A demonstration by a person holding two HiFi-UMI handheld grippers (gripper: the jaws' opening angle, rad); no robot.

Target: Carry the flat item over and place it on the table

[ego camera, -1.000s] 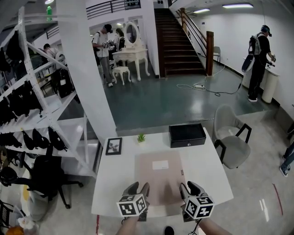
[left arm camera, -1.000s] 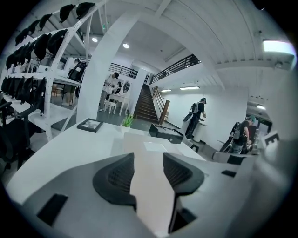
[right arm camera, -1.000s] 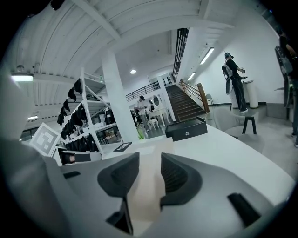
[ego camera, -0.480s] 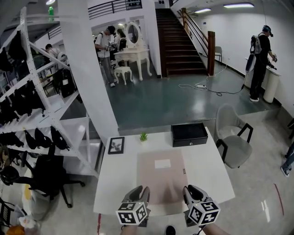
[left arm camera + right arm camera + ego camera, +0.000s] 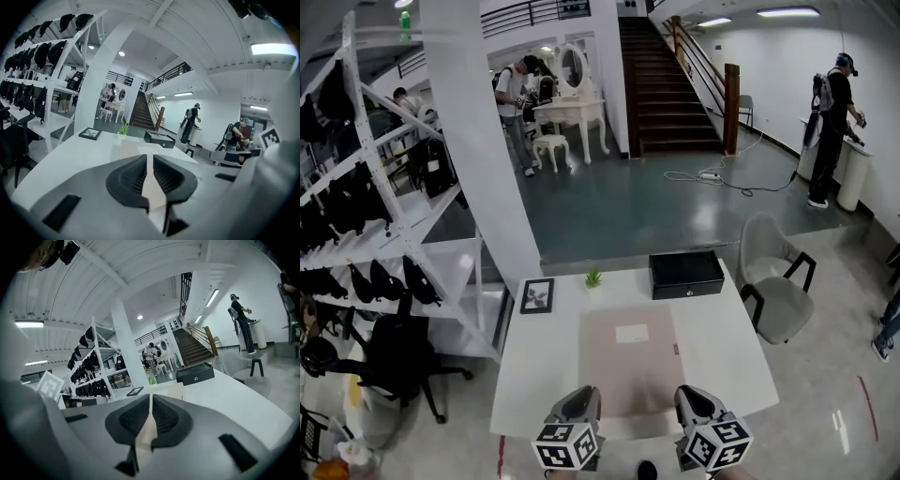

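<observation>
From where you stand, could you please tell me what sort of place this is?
Probably a large indoor hall used as a staged test space: a wide staircase, open shelving loaded with dark bags, and a white dressing table set out on the bare floor.

One flat sheet [image 5: 629,361], one table [image 5: 542,367], one black box [image 5: 686,274], one frame [image 5: 532,295], one plant [image 5: 593,278]

- The right gripper [image 5: 150,400] had just been closing; its jaws stood almost together, with nothing gripped.
- A beige sheet [image 5: 172,391] lay on the table [image 5: 243,404], just nearer than the black box [image 5: 195,373].
- A plant [image 5: 152,379] and a frame [image 5: 135,391] sat left of the box.
</observation>
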